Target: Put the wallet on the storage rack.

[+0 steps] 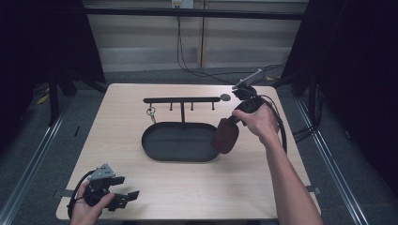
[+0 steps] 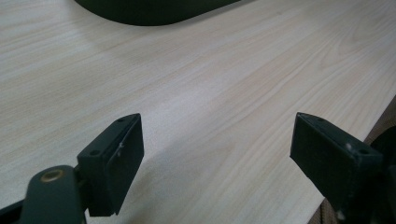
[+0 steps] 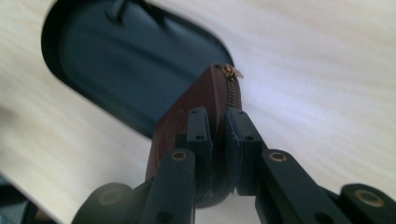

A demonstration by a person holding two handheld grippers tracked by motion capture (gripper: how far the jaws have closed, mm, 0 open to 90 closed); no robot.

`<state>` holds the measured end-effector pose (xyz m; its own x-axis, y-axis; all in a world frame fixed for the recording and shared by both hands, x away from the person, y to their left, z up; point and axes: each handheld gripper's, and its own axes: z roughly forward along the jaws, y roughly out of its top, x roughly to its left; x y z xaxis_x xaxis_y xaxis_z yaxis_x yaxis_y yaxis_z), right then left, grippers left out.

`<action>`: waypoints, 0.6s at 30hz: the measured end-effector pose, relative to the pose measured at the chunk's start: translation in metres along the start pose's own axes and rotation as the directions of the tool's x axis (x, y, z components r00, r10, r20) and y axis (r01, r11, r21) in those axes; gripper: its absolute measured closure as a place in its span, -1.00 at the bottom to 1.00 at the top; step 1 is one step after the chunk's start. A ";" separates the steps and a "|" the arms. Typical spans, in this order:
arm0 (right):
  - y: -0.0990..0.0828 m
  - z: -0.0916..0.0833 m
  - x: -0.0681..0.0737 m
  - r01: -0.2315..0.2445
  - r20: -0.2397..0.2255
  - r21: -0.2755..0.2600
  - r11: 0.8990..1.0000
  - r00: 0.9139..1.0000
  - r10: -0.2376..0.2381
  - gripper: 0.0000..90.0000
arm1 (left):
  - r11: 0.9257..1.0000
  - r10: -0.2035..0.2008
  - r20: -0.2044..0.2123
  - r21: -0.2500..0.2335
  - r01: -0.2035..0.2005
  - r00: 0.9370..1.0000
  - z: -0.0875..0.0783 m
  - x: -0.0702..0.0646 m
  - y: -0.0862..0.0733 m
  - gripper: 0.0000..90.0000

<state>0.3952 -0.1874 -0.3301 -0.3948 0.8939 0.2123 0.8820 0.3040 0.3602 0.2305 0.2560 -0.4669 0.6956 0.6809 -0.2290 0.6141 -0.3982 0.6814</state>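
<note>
A brown zippered pouch [image 1: 226, 135] hangs over the right end of the black oval tray [image 1: 159, 151], pinched by my right gripper [image 1: 233, 120]. In the right gripper view the jaws are shut on the pouch [image 3: 187, 112] near its zipper, with the tray [image 3: 116, 60] below. A black T-shaped hook rack [image 1: 182, 100] rises from the tray, and a key ring [image 1: 151, 112] dangles from its left hook. My left gripper [image 1: 124, 187] rests open near the table's front left corner. Bare wood lies between its fingers [image 2: 116, 158] in the left gripper view, where the tray edge [image 2: 149, 11] lies farther off.
The wooden table [image 1: 141, 187] has bare room in front of the tray. Black cables [image 1: 187, 61] run across the floor behind it. Metal rails [image 1: 42, 140] flank the table on both sides, with dark curtains beyond.
</note>
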 end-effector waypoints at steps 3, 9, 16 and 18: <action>0.001 0.003 0.001 -0.003 -0.020 -0.035 0.999 1.000 0.003 0.80 | 1.000 0.000 -0.004 0.001 0.000 1.000 0.000 0.000 0.000 -0.61; 0.003 0.015 0.001 -0.044 -0.068 -0.051 0.998 0.997 0.041 0.80 | 1.000 0.003 -0.004 0.000 -0.003 1.000 0.000 0.000 0.001 -0.61; 0.006 0.030 0.000 -0.074 -0.092 -0.031 0.997 0.993 0.071 0.80 | 1.000 0.000 -0.001 0.002 0.000 1.000 0.000 0.001 0.002 -0.61; 0.006 0.034 0.000 -0.083 -0.109 -0.044 0.996 0.991 0.078 0.80 | 1.000 0.002 -0.005 -0.002 -0.002 1.000 0.000 0.000 0.002 -0.60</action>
<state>0.4093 -0.1743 -0.3585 -0.3503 0.8736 0.3377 0.8996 0.2135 0.3810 0.2317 0.2556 -0.4659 0.6951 0.6833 -0.2235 0.6115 -0.3985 0.6836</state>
